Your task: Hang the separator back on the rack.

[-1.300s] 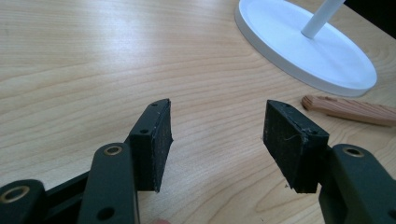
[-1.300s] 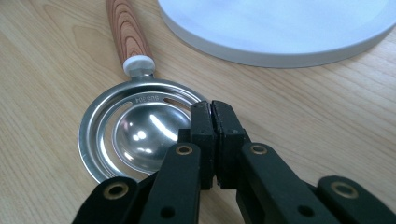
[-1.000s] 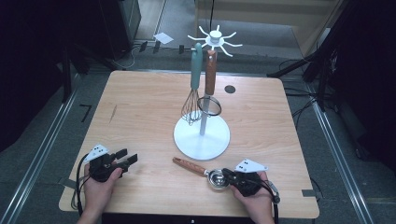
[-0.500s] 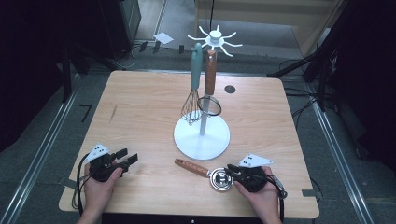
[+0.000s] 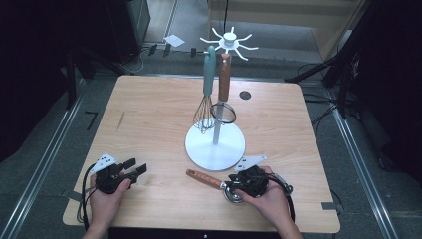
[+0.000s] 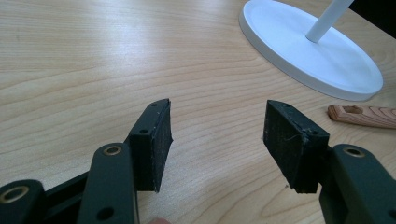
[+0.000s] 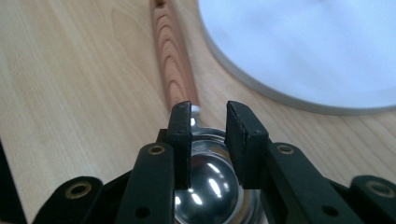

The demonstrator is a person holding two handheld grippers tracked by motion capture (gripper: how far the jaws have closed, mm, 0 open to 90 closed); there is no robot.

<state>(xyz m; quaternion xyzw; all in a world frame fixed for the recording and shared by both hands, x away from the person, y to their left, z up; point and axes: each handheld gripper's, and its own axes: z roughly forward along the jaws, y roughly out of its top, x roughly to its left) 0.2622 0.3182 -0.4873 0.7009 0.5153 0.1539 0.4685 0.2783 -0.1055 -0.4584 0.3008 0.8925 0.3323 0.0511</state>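
Right gripper (image 5: 234,189) over the ladle's bowl, left one parked

The wooden-handled ladle (image 5: 211,181) lies flat on the table (image 5: 149,114), just in front of the white rack base (image 5: 215,147). The right jaws have just been opening — narrow gap now, hovering above the shiny bowl (image 7: 205,186), gripping nothing. The left gripper (image 5: 130,172) sits half-open over bare wood, well apart from the ladle.

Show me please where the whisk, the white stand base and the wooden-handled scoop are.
whisk (image 5: 204,115): high view, on its wire loops.
white stand base (image 5: 204,149): high view, on a bare part of the disc.
wooden-handled scoop (image 7: 173,60): right gripper view, on its wooden handle.
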